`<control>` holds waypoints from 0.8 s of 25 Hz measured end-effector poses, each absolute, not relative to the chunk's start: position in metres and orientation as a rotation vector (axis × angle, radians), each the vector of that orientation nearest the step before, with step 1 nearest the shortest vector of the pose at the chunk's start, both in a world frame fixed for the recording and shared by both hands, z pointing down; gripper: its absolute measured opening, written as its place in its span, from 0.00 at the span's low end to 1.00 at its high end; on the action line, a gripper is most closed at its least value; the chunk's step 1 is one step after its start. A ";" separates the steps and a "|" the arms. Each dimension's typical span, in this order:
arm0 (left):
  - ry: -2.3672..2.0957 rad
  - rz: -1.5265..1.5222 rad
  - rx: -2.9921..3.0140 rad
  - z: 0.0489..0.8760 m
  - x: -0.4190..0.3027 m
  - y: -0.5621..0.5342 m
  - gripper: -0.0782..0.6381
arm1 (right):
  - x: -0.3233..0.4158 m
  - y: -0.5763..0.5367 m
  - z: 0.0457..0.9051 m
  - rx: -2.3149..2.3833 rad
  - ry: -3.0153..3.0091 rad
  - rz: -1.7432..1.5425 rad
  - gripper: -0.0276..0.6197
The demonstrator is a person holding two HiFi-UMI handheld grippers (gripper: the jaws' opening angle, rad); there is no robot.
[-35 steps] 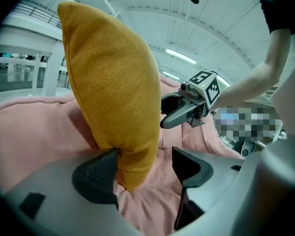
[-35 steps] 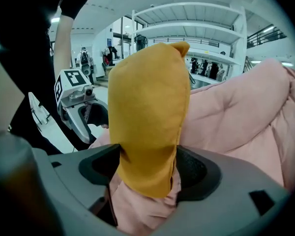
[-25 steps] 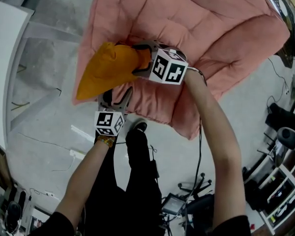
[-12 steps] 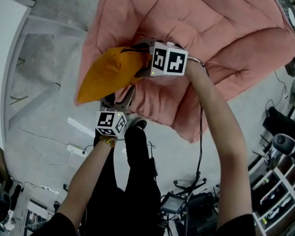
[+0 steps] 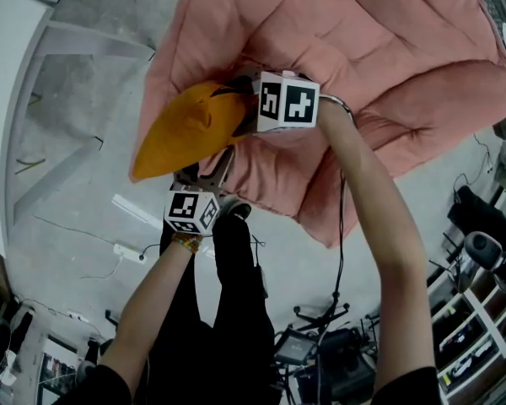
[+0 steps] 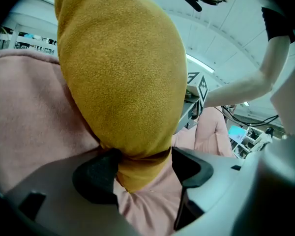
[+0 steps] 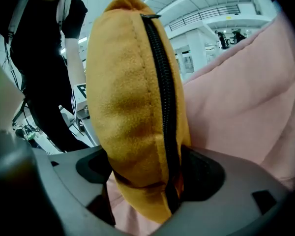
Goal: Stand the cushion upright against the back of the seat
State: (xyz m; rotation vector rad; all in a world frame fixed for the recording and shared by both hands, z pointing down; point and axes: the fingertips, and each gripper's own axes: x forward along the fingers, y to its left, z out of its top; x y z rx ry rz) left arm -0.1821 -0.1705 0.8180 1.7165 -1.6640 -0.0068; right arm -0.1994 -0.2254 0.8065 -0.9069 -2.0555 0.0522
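Note:
An orange cushion (image 5: 181, 133) hangs over the pink padded seat (image 5: 363, 40), held by both grippers. My left gripper (image 5: 198, 169) comes from below and is shut on the cushion's lower corner; in the left gripper view the fabric (image 6: 123, 73) is pinched between the two black pads of the left gripper (image 6: 142, 168). My right gripper (image 5: 236, 108) grips the cushion's right end. In the right gripper view the zippered edge (image 7: 162, 92) runs up between the pads of the right gripper (image 7: 145, 168), which squeeze the cushion. Pink seat padding (image 7: 241, 97) lies behind it.
A white table (image 5: 0, 99) stands at the left. On the grey floor lie a power strip (image 5: 126, 253) and cables. The person's legs and a shoe (image 5: 236, 216) are just below the seat's front edge. Shelving (image 5: 481, 336) is at the lower right.
The right gripper has tipped slightly, and the cushion's right end has shifted with it. The left gripper has barely moved. Both grips are unchanged.

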 end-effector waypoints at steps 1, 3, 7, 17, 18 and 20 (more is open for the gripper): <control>-1.663 -0.004 1.717 0.818 -0.182 -0.170 0.57 | -0.199 -0.225 0.806 -0.895 -2.069 0.064 0.64; -1.660 0.002 1.717 0.819 -0.183 -0.170 0.57 | -0.199 -0.225 0.806 -0.869 -2.095 0.077 0.64; -1.660 0.009 1.709 0.820 -0.183 -0.168 0.57 | -0.194 -0.222 0.804 -0.816 -2.134 0.099 0.59; -1.647 0.047 1.722 0.820 -0.183 -0.160 0.57 | -0.178 -0.209 0.798 -0.640 -2.221 0.188 0.47; -1.644 0.052 1.727 0.820 -0.183 -0.160 0.57 | -0.176 -0.208 0.798 -0.618 -2.232 0.197 0.46; -1.636 0.063 1.741 0.819 -0.182 -0.159 0.57 | -0.172 -0.206 0.797 -0.575 -2.253 0.217 0.46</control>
